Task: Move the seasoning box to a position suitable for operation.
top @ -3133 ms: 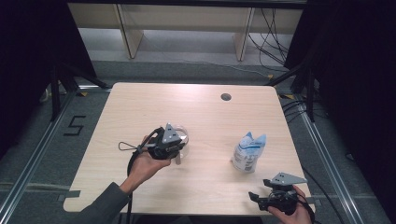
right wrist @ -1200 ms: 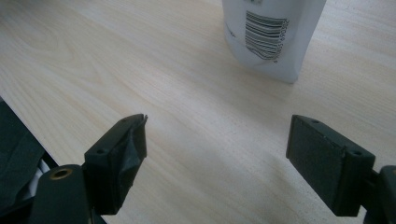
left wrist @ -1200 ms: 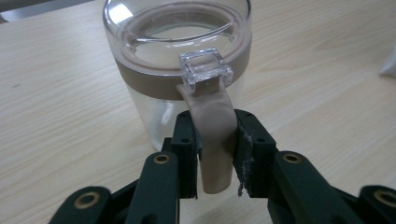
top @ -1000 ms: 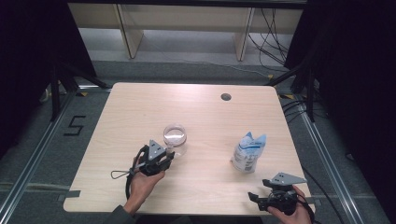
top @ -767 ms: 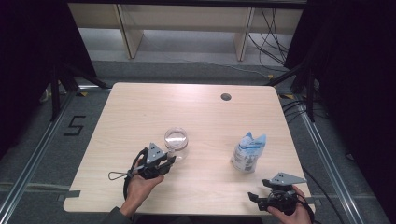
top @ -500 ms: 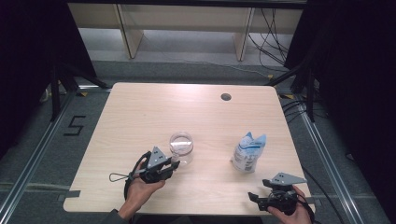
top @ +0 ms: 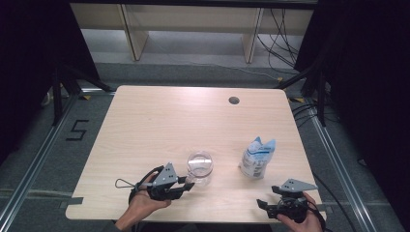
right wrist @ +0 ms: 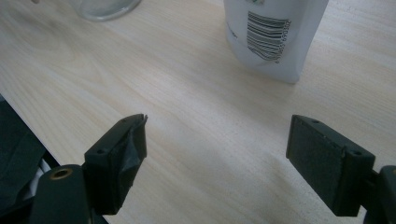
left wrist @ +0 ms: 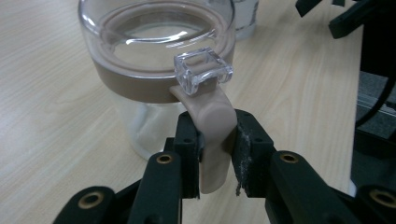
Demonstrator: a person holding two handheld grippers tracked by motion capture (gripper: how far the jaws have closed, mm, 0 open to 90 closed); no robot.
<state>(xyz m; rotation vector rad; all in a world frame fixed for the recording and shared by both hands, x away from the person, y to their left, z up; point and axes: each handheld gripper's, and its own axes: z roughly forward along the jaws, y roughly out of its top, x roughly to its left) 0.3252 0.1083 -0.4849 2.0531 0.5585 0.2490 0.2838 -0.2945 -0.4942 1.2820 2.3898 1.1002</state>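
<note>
In the high view the clear jar (top: 199,167) stands near the desk's (top: 159,116) front edge, left of a white pouch (top: 256,157). The left gripper (top: 186,185) reaches it from the front; the right gripper (top: 263,205) waits at the front right corner.

In the left gripper view the jaws clamp the jar's tan rubber tab (left wrist: 215,140). Glass is likely heavy, slick and breakable, the tab soft, so a firmer hold would be the body.

In the right gripper view the jaws stand wide, empty.
</note>
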